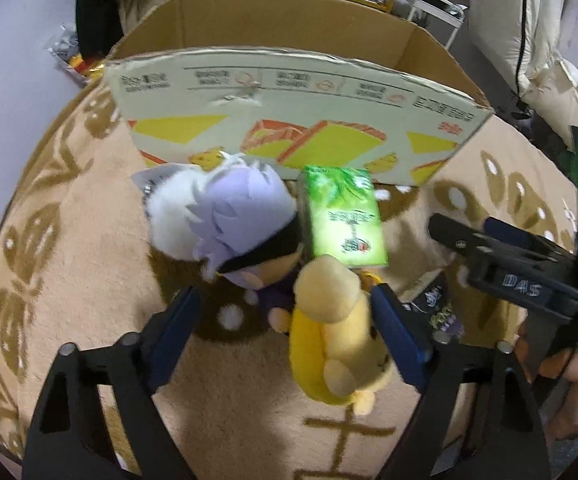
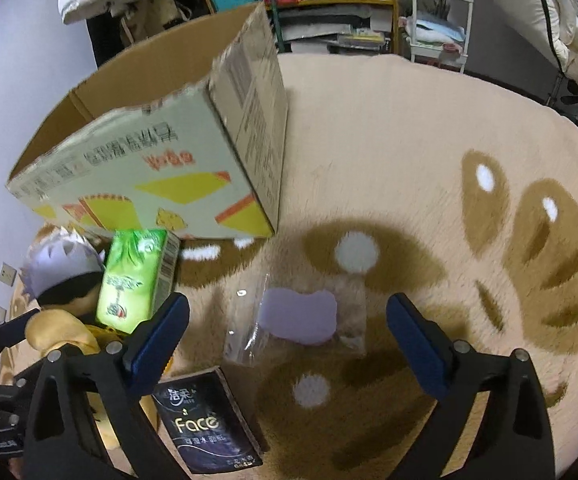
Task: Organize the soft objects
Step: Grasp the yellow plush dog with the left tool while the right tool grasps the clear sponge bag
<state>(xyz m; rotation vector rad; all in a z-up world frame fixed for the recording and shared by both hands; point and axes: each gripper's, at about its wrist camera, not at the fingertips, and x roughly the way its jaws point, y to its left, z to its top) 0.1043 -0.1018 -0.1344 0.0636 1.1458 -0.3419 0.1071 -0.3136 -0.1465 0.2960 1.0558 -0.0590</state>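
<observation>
A yellow plush toy [image 1: 335, 336] lies on the rug between the open fingers of my left gripper [image 1: 289, 316], close to the right finger. Beside it lie a purple-haired plush doll [image 1: 237, 228] and a green tissue pack [image 1: 345, 216], both in front of the open cardboard box [image 1: 289, 92]. My right gripper [image 2: 287, 324] is open over a clear bag with a lilac pad [image 2: 299, 318]. A dark "Face" tissue pack [image 2: 205, 424] lies by its left finger. The box [image 2: 149, 168], green pack [image 2: 137, 280] and doll [image 2: 63, 272] also show in the right wrist view.
A beige rug [image 2: 409, 140] with brown patterns covers the floor. Shelves [image 2: 329, 8] and a white cart [image 2: 441, 20] stand behind it. White bedding [image 1: 529, 40] is at the right. The right gripper body [image 1: 509, 272] shows in the left wrist view.
</observation>
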